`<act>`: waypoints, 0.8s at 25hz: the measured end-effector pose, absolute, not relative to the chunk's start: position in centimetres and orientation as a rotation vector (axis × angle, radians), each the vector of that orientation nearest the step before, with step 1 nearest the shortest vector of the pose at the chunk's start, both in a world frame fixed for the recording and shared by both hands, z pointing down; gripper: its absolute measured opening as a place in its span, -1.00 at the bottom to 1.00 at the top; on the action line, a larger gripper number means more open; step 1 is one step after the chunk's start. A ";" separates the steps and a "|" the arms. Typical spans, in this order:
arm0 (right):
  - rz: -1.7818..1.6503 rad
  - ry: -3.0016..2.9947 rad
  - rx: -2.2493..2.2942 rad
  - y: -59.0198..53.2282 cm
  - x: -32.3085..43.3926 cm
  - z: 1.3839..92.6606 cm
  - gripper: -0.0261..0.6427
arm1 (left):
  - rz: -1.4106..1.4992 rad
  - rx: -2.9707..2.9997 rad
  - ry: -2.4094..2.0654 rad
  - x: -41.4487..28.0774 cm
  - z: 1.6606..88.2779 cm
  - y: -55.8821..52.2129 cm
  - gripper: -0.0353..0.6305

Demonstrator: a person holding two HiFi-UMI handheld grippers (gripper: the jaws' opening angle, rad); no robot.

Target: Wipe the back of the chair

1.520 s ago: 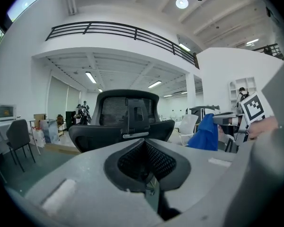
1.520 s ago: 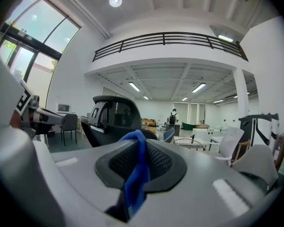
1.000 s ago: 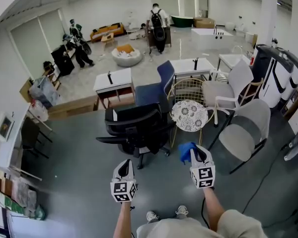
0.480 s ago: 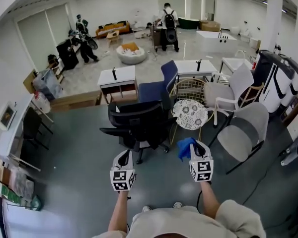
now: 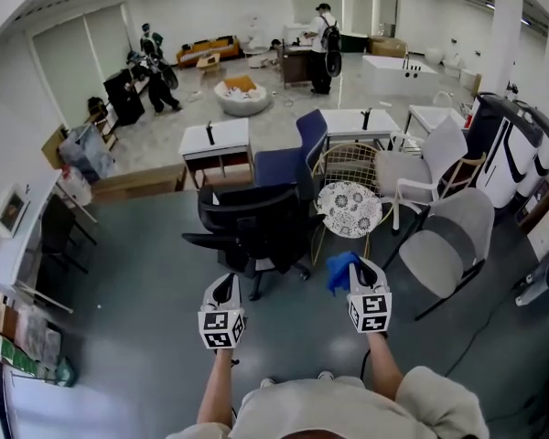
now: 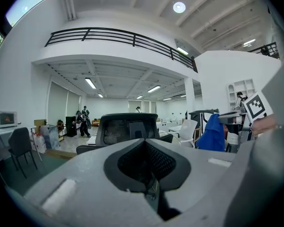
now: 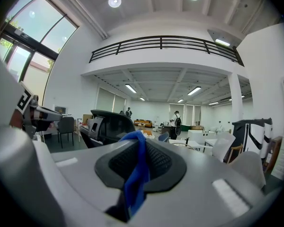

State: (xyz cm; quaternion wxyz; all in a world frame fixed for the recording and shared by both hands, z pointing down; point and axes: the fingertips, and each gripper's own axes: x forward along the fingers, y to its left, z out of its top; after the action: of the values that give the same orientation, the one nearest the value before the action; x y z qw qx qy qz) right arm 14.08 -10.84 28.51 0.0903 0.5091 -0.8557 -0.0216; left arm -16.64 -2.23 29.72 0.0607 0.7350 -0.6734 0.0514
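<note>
A black mesh office chair (image 5: 252,222) stands ahead of me with its back (image 6: 125,129) turned toward me. My left gripper (image 5: 221,288) hovers short of it, jaws shut and holding nothing. My right gripper (image 5: 360,269) is level with it to the right, shut on a blue cloth (image 5: 340,272) that bunches out past the jaws. In the right gripper view the blue cloth (image 7: 136,171) hangs down between the jaws, and the chair (image 7: 106,126) sits ahead to the left. The left gripper view shows the cloth (image 6: 211,133) at right.
A gold wire chair with a lace-patterned round cushion (image 5: 349,210) stands right of the office chair, with a blue chair (image 5: 288,161) behind and grey-white chairs (image 5: 453,236) farther right. White desks (image 5: 214,142) lie beyond. People (image 5: 328,35) move at the far end. Shelving (image 5: 18,245) lines the left wall.
Both grippers have held nearly steady in front of me while the view shifted slightly closer to the chair. The distant person in black has walked to the right.
</note>
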 end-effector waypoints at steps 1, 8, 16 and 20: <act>-0.063 -2.543 1.514 -10.9 14.2 28.5 -0.82 | 0.154 2.224 -2.036 -16.5 29.7 -2.3 -0.89; -0.046 -2.542 1.524 -11.3 14.1 28.1 -0.82 | 0.147 2.218 -2.027 -16.4 29.9 -2.7 -0.89; -0.028 -2.538 1.525 -11.4 13.8 28.6 -0.82 | 0.145 2.213 -2.024 -16.5 30.1 -3.0 -0.89; -0.023 -2.531 1.524 -11.6 13.7 29.2 -0.82 | 0.149 2.219 -2.020 -16.4 30.2 -3.3 -0.89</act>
State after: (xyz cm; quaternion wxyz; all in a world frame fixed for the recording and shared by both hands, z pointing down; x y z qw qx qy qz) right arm 13.74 -11.60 29.17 0.0934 0.5134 -0.8530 -0.0077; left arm -16.41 -3.26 30.15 0.0685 0.7367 -0.6709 0.0494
